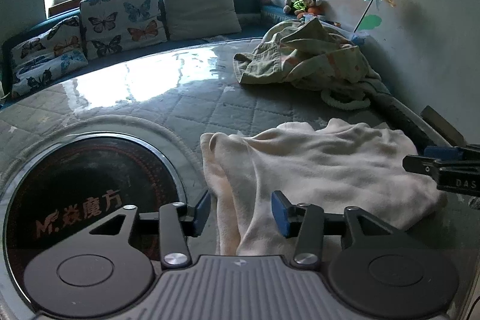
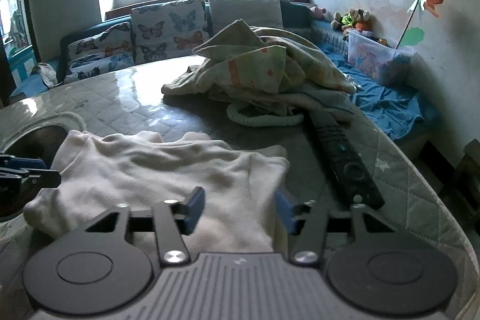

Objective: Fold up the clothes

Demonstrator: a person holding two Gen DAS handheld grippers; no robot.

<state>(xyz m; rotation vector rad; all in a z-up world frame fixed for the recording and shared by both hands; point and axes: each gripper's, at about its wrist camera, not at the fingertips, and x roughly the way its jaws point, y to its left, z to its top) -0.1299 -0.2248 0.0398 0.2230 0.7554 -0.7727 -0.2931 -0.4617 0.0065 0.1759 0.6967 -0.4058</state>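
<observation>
A cream garment (image 1: 330,164) (image 2: 150,167) lies crumpled and partly folded on the quilted round table (image 1: 210,104). My left gripper (image 1: 241,212) is open, its blue pads standing on either side of the garment's near left strip without pressing it. The right gripper (image 2: 240,210) is open too, with the garment's near right part lying between its pads. Each gripper shows at the edge of the other view: the right gripper (image 1: 435,167) at the garment's right side, the left gripper (image 2: 27,170) at its left side.
A heap of pale printed clothes (image 1: 309,59) (image 2: 264,68) lies further back on the table, with a white cord loop (image 2: 264,119) in front. A black remote control (image 2: 345,158) rests right of the garment. A round black cooktop (image 1: 84,194) is set in the table on the left. Butterfly cushions (image 1: 123,20) line the bench behind.
</observation>
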